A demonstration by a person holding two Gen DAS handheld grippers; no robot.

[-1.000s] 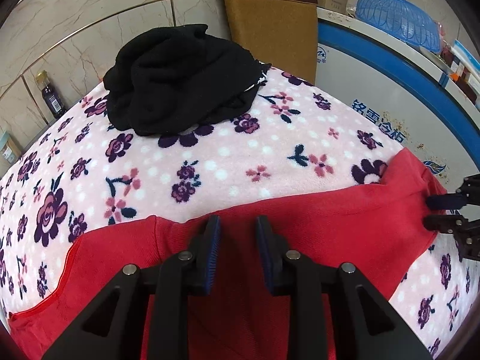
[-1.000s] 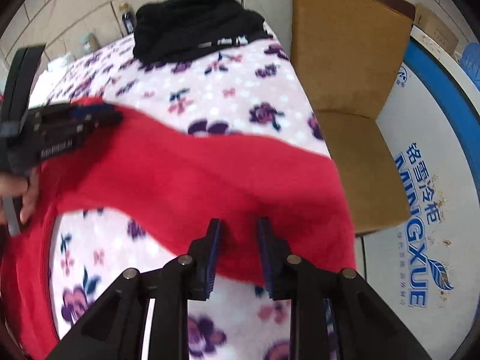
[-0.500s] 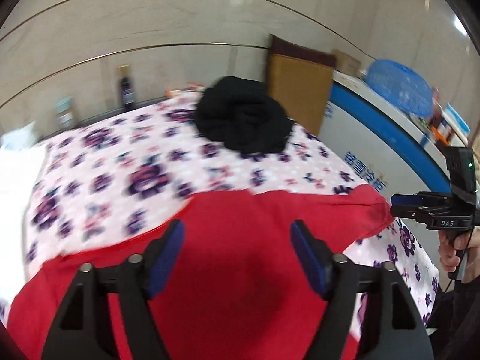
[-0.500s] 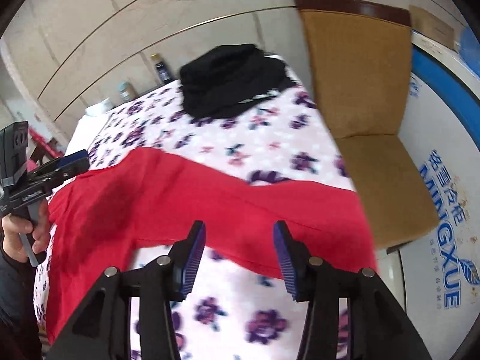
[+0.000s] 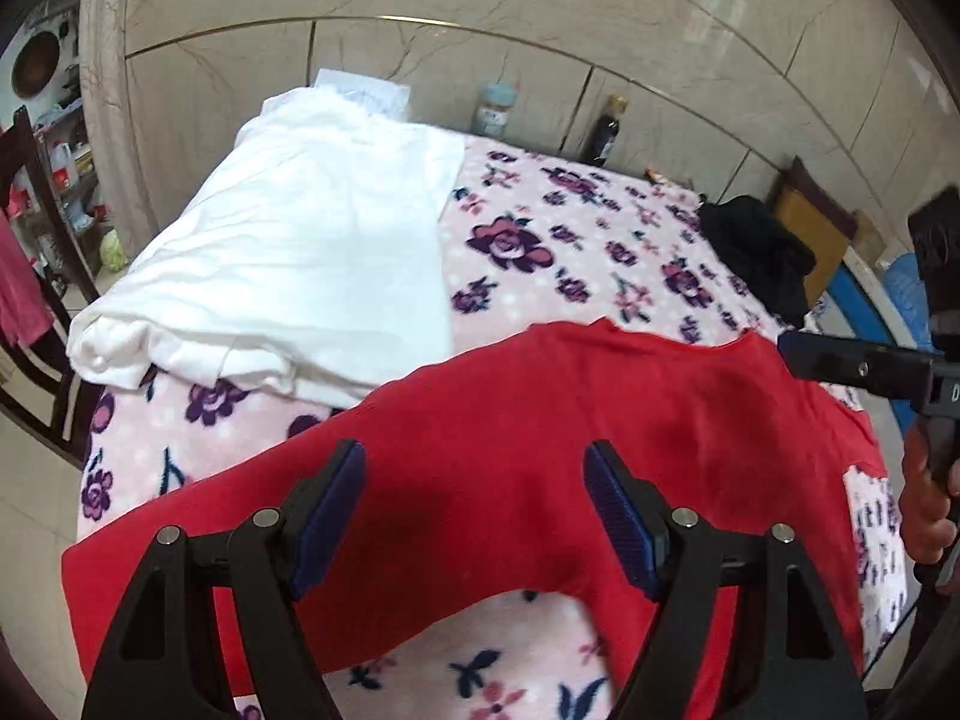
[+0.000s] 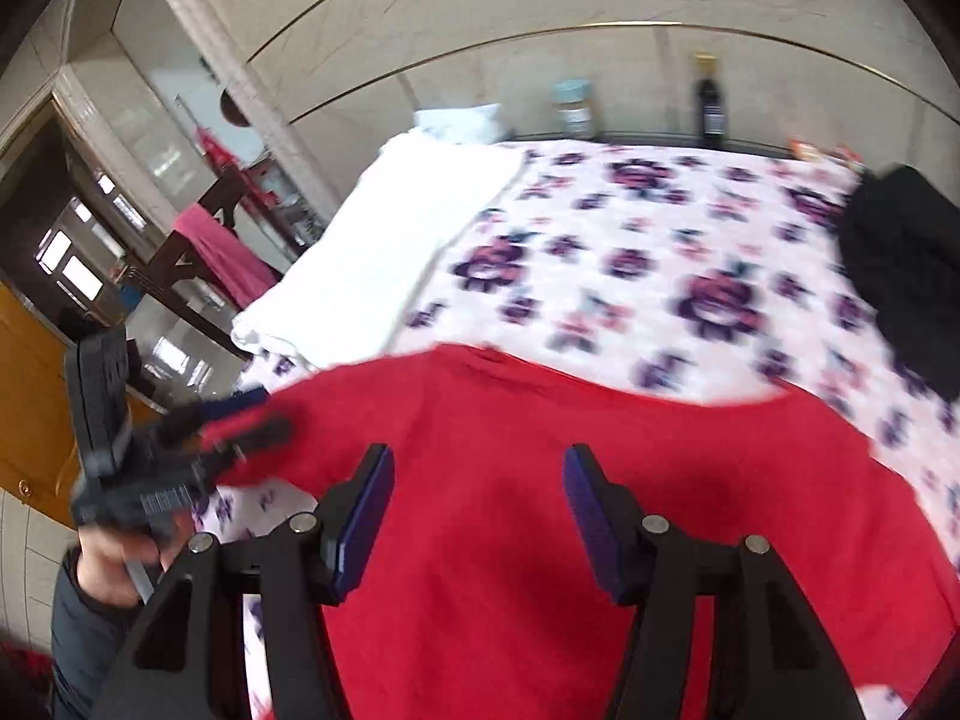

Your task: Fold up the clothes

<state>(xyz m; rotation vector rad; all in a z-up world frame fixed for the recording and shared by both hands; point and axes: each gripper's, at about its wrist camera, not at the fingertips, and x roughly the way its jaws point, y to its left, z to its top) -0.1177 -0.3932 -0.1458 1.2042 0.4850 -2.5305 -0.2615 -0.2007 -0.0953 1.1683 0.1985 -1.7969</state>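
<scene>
Folding day at the flowered worktop [image 5: 600,252]: at far left a white folded cloth [image 5: 300,240] lies on the covering, and beside it, toward me, the red garment [image 5: 540,420] sprawls flat across the near edge. My left tongs [image 5: 474,516] hang over its left half, released and wide, nothing between the blue pads; my right tongs [image 6: 477,519] hover over its middle, and their jaws have just been opening, likewise empty. I judge the red knit soft, light and limp, likely to sag and drag once lifted, so I would take hold at two outer corners or along a hem, pinching a single layer. At far right a black garment [image 5: 756,252] sits bunched, well apart from the red one. My left view alone shows the bare patch of covering where the red hem curves near me; my right view, blurred, alone shows my sleeve [image 6: 84,618] and the doorway at left.
</scene>
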